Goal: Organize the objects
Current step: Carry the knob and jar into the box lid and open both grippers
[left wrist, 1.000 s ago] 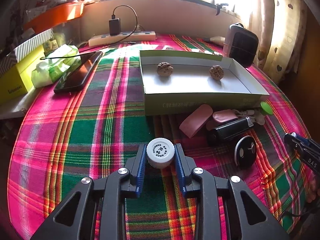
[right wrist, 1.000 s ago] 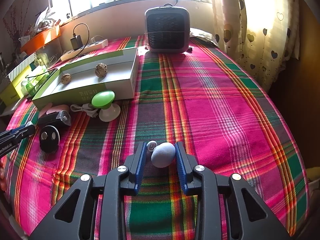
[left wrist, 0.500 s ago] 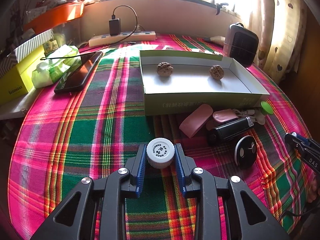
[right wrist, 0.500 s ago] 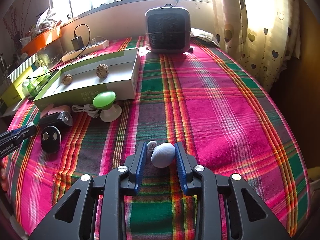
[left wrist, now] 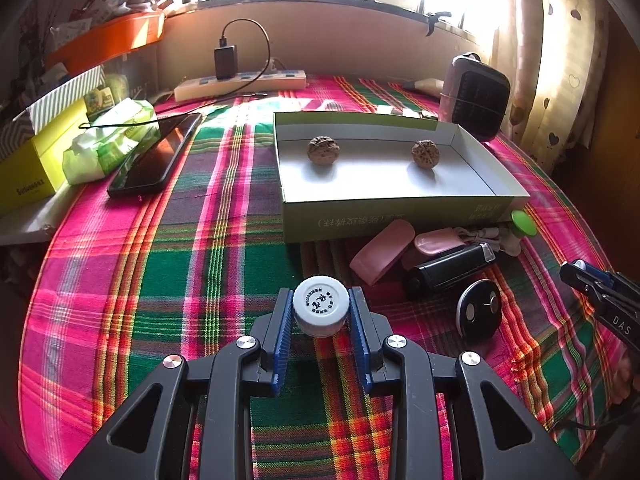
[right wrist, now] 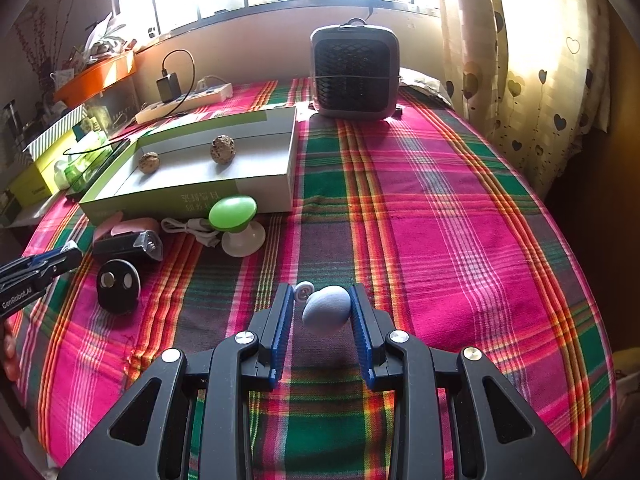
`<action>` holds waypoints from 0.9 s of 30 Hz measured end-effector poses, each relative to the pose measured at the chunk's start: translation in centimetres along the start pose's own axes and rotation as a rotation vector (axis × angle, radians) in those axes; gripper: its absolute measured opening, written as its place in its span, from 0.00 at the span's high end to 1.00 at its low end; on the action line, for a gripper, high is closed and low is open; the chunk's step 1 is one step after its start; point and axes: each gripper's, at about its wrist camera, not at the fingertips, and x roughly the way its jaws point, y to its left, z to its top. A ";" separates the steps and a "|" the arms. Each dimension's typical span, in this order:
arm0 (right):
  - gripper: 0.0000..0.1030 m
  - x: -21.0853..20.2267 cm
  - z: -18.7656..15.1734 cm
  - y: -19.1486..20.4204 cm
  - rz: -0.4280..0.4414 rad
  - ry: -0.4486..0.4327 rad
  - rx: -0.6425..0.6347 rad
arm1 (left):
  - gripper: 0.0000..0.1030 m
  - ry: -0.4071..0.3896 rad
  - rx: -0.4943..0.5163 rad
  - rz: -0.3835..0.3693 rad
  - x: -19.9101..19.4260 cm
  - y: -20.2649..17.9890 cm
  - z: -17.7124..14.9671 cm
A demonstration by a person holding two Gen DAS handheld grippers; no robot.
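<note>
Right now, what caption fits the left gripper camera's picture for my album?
Left gripper pinching a white bottle cap before an open box holding two walnuts.

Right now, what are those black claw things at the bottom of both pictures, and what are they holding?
They are hand-held grabbing tools, not a robot. A person holds one in each hand, and each tool carries a camera looking out along its two fingers, so each picture is one tool's own view.

In the left tool's picture, the left gripper pinches a white bottle cap. In the right tool's picture, the right gripper holds a pale blue egg-shaped thing.

Everything lies on a plaid cloth. There is an open box with two walnuts inside. In front of it lie a pink case, a black gadget and a round black disc. A phone lies to the left.
</note>
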 end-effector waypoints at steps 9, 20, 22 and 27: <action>0.70 -0.4 1.2 1.4 0.030 -0.024 -0.027 | 0.75 -0.016 0.009 -0.020 -0.3 -0.4 1.1; 0.71 -0.5 3.9 2.9 0.065 -0.064 -0.063 | 0.75 -0.044 0.030 -0.029 -0.3 -1.0 3.3; 0.71 -0.3 4.5 3.2 0.074 -0.067 -0.068 | 0.75 -0.045 0.036 -0.038 0.0 -1.1 3.8; 0.71 0.2 6.0 3.8 0.081 -0.074 -0.090 | 0.75 -0.044 0.048 -0.052 0.7 -1.6 5.1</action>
